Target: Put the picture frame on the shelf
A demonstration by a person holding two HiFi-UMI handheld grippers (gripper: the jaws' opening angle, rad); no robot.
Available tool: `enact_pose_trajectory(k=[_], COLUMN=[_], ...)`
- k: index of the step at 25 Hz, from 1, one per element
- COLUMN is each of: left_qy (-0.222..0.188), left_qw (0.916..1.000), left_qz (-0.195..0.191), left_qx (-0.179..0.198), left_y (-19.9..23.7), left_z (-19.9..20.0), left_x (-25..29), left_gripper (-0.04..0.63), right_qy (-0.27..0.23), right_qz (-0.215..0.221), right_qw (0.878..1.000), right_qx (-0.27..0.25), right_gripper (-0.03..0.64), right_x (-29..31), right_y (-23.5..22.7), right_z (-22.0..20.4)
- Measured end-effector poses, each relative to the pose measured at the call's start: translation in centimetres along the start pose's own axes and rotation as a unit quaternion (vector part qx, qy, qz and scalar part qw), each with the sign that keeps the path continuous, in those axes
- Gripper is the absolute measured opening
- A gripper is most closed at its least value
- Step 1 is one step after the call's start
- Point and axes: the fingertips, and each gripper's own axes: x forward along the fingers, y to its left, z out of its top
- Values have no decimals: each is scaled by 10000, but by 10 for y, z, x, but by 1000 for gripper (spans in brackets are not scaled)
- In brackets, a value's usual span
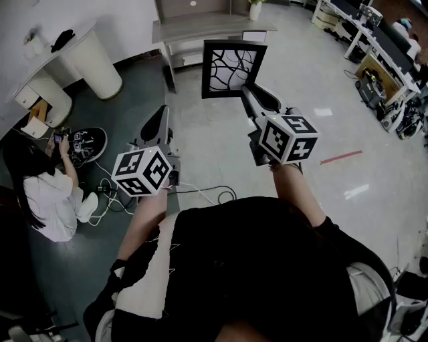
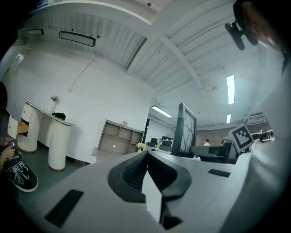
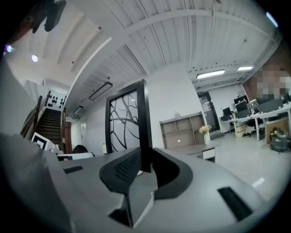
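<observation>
I see L gripper (image 1: 162, 115) and R gripper (image 1: 249, 91), both w/ pale grey shells and dark ribbed pads (image 3: 122, 167). Black rectangular slots (image 3: 232, 202) are sunk in the shells. Each carries a white cube w/ black square markers: L cube (image 1: 142, 171) centre-left, R cube (image 1: 289, 137) centre-right. The person wears a black short-sleeved top (image 1: 267, 267), lower frame.

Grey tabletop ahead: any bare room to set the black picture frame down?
Yes: the grey wooden tabletop looks bare from its left end up to the white vase of flowers at its right end. Only that end is crowded. The right gripper holds the black picture frame.
</observation>
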Motion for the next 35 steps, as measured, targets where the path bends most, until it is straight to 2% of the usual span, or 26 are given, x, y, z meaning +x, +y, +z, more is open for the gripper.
enact_pose_trajectory(k=[7, 12, 20, 25, 30, 35], left_qy=[-12, -33, 11, 117, 115, 87], left_qw=[10000, 10000, 10000, 9998, 9997, 9998], left_qz=[-19, -24, 17, -74, -161, 29], left_qx=[8, 4, -49, -155, -170, -186], left_y=[-1, 7, 35, 48, 58, 75], left_z=[1, 3, -5, -24, -30, -31], left_x=[1, -6, -13, -14, 2, 42], left_gripper=[11, 11, 11, 11, 11, 11], right_qy=[-8, -66, 44, 167, 187, 135], right_qz=[-10, -2, -344, -404, -342, -263], right_qw=[10000, 9998, 9987, 9985, 9988, 9990], right_qx=[-5, 197, 374, 328, 283, 333], right_gripper=[86, 86, 86, 86, 86, 86], right_x=[1, -3, -5, 0, 24, 64], right_y=[-2, 3, 5, 10, 5, -34], right_z=[1, -3, -35, -56, -63, -62])
